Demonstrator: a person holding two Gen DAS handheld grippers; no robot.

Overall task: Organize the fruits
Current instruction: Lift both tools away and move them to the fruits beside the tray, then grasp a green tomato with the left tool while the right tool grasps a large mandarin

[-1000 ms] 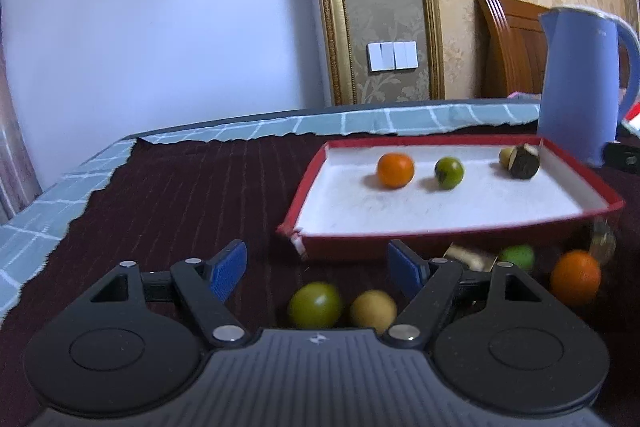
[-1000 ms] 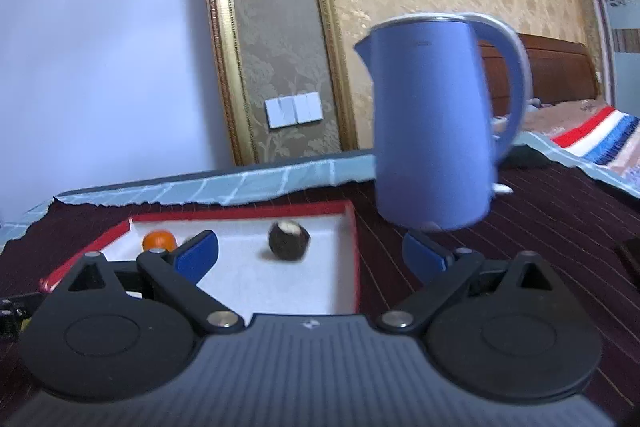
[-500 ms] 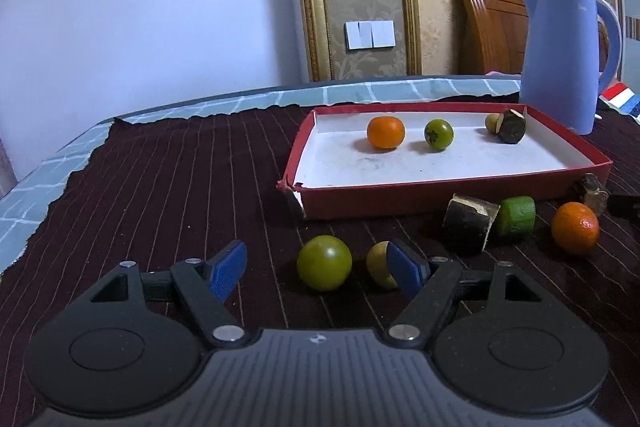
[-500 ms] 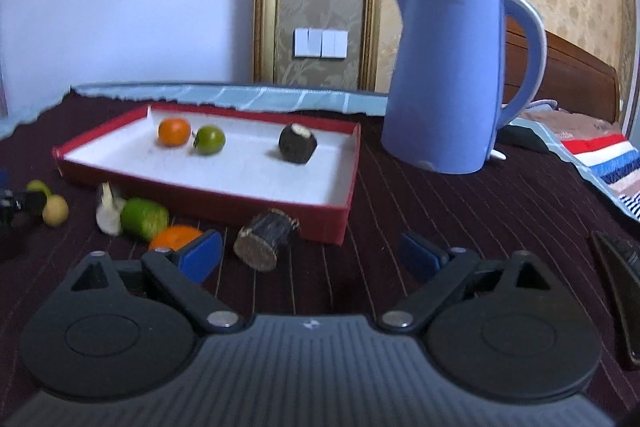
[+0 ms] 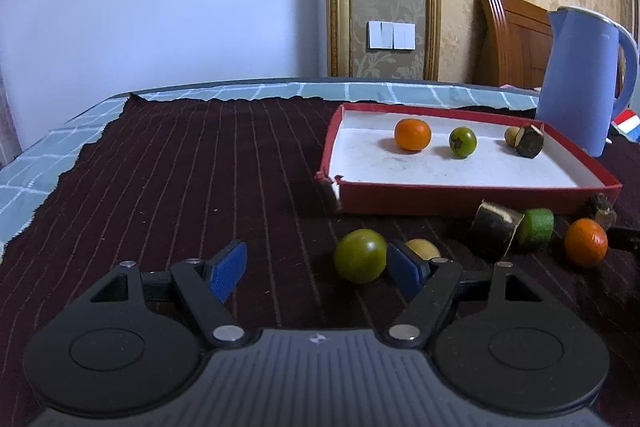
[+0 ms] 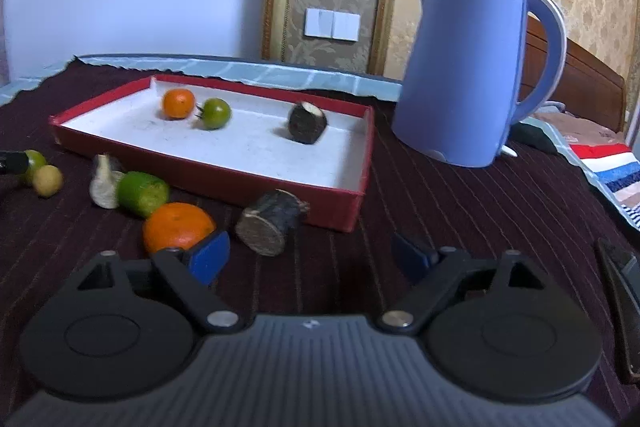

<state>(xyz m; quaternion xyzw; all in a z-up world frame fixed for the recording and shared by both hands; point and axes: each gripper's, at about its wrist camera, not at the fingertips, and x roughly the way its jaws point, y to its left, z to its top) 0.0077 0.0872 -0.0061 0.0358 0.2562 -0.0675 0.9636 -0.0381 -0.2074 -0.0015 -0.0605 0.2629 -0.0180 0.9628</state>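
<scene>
A red tray (image 5: 472, 193) with a white floor holds an orange (image 5: 412, 134), a green tomato (image 5: 463, 142) and a dark cut piece (image 5: 529, 141). On the cloth in front lie a green tomato (image 5: 360, 255), a small yellow fruit (image 5: 424, 248), a dark cut piece (image 5: 495, 228), a green piece (image 5: 537, 223) and an orange (image 5: 586, 242). My left gripper (image 5: 316, 267) is open and empty, the green tomato just inside its right finger. My right gripper (image 6: 312, 259) is open and empty, near the orange (image 6: 178, 227) and a dark piece (image 6: 272, 223) outside the tray (image 6: 224, 179).
A blue electric kettle (image 6: 472, 67) stands right of the tray on the dark striped cloth (image 5: 180, 167). A dark flat object (image 6: 620, 303) lies at the right edge of the right wrist view. A wooden headboard (image 5: 512, 35) and wall stand behind the table.
Both grippers have pulled back and lowered toward the cloth. The left view shifted left, so the fruits now sit to its right. The right view now shows the loose fruits in front of the tray.
</scene>
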